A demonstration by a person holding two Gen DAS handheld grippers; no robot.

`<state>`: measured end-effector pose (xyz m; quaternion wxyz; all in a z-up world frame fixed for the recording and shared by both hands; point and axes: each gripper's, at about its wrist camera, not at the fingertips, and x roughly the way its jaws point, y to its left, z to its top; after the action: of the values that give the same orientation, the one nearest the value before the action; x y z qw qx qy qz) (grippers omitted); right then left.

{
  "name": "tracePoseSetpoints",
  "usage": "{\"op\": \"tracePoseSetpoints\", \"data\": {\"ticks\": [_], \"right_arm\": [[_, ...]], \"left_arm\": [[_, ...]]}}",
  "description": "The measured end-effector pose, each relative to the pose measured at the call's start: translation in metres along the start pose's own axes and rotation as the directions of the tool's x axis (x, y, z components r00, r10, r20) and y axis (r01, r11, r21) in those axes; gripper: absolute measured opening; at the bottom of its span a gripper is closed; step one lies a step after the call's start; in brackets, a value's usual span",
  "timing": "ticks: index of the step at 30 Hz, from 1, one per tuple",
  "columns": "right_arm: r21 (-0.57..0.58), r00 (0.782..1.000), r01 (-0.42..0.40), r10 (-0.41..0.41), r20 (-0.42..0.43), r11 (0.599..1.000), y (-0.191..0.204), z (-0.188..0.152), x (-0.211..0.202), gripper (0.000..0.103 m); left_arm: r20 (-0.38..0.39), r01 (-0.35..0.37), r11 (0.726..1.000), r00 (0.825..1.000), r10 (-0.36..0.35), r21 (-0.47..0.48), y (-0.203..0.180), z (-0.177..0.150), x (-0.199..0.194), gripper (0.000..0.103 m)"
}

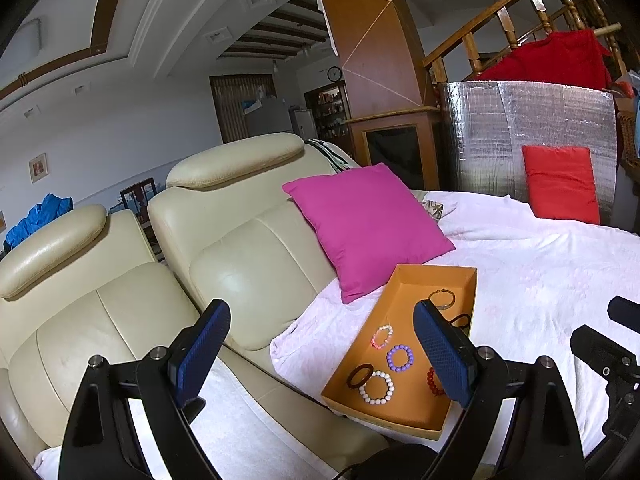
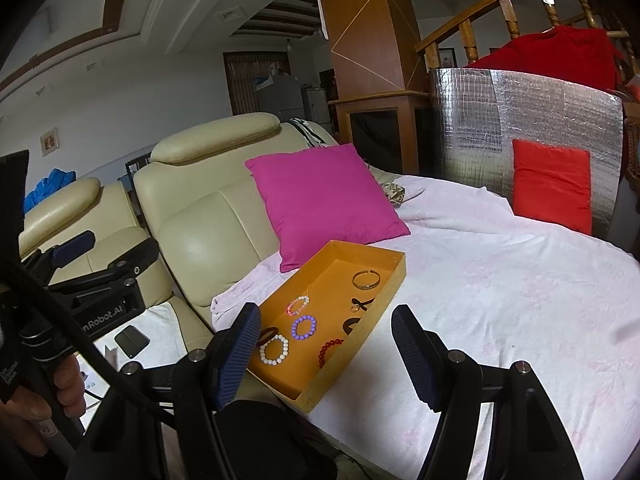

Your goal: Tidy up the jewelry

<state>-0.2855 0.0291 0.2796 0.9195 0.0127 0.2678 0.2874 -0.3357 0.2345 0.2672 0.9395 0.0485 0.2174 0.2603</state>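
My left gripper (image 1: 322, 354) hangs with its blue ribbed fingers (image 1: 202, 354) spread wide and nothing between them, raised above the cream leather sofa (image 1: 132, 312). My right gripper (image 2: 326, 354) is just as wide apart and also empty, held over the near edge of the white fleece blanket (image 2: 500, 292).

Between the two lies the shallow orange cardboard tray (image 2: 390, 284), resting on the blanket just beside the sofa's backrest. All the jewelry I can see sits inside it. Nearest me are a white bead bracelet (image 2: 274, 349) with a dark brown ring-shaped band (image 1: 359, 375) touching it, and a red bead bracelet (image 2: 329, 350) against the right wall (half hidden by my left finger in the left wrist view). Just beyond is a purple bead bracelet (image 2: 304, 327), then a pink and white bead bracelet (image 2: 298, 305). Toward the far end lies a gold open-ended metal bangle (image 2: 366, 279), with some small black pieces (image 2: 360, 305) near it that I cannot make out.

A magenta square cushion (image 2: 324, 200) leans on the sofa, touching the tray's far corner. Well beyond, a red rectangular cushion (image 2: 552, 184) stands against a silver foil insulation panel (image 2: 520, 120).
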Motion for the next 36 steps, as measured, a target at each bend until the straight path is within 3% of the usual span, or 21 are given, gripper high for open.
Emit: {"op": "tracePoseSetpoints", "data": {"ticks": [36], "right_arm": [[-0.018, 1.000, 0.001, -0.001, -0.007, 1.000, 0.010, 0.008, 0.018, 0.071]], "left_arm": [[-0.033, 0.000, 1.000, 0.999, 0.000, -0.013, 0.010, -0.005, 0.019, 0.093]]}}
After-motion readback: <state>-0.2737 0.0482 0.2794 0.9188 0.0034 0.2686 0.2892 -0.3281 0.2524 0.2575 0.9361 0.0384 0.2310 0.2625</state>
